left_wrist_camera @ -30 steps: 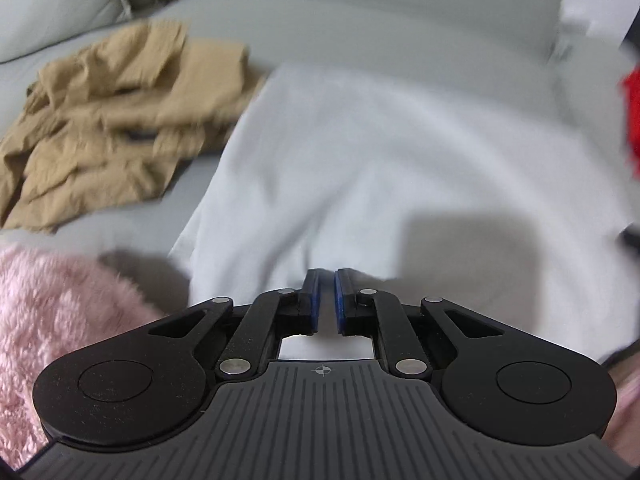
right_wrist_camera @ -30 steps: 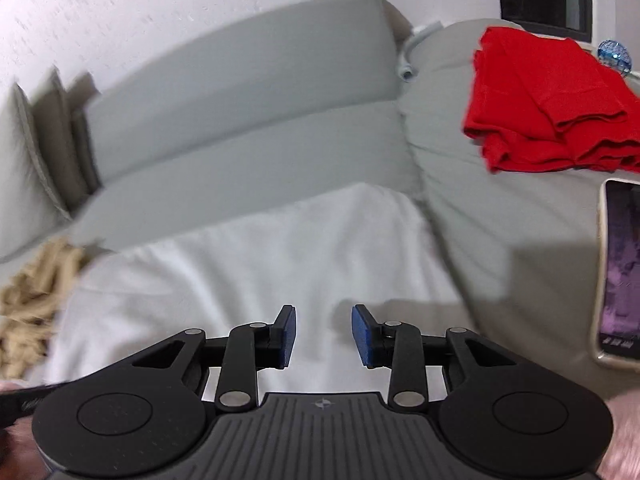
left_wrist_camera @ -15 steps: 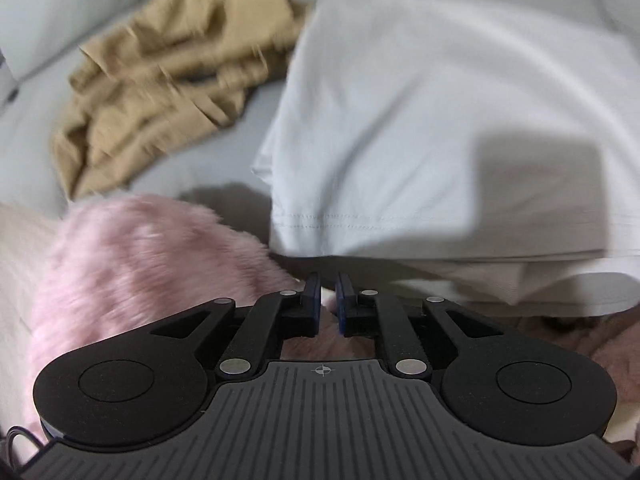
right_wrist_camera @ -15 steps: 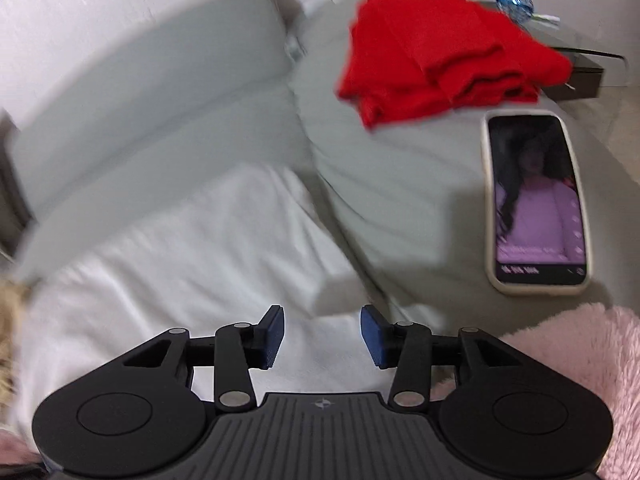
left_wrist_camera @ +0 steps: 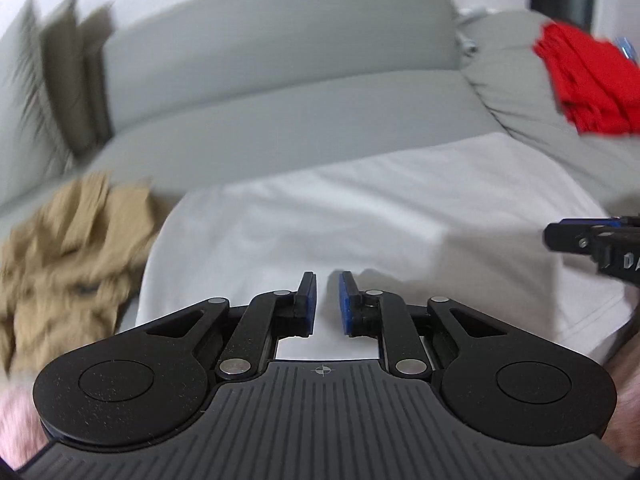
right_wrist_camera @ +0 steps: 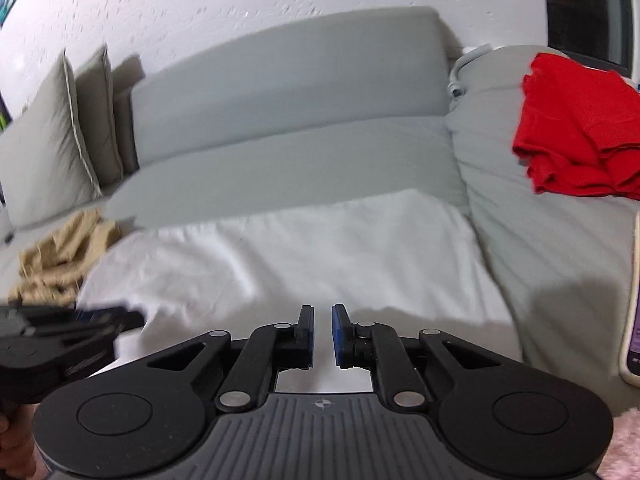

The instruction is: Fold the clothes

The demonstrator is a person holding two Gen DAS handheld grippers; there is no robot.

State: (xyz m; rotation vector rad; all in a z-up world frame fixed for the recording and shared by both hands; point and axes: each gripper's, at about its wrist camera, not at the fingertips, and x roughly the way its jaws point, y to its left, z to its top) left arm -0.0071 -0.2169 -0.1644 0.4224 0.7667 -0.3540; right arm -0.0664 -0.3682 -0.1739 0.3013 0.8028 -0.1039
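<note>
White folded garment [left_wrist_camera: 360, 216] on grey sofa [right_wrist_camera: 288, 152]; left gripper [left_wrist_camera: 327, 300] opening, right gripper [right_wrist_camera: 322, 334] closing, nothing between either's jaws.

Wall: white rough-textured plaster wall [right_wrist_camera: 200, 8] behind the seating.
Furniture: long grey fabric sofa [right_wrist_camera: 288, 80] with a padded armrest at right.
Cushions: grey piped throw cushions [right_wrist_camera: 48, 140] leaning at left.
Window: dark window pane [right_wrist_camera: 580, 4], upper right.
</note>
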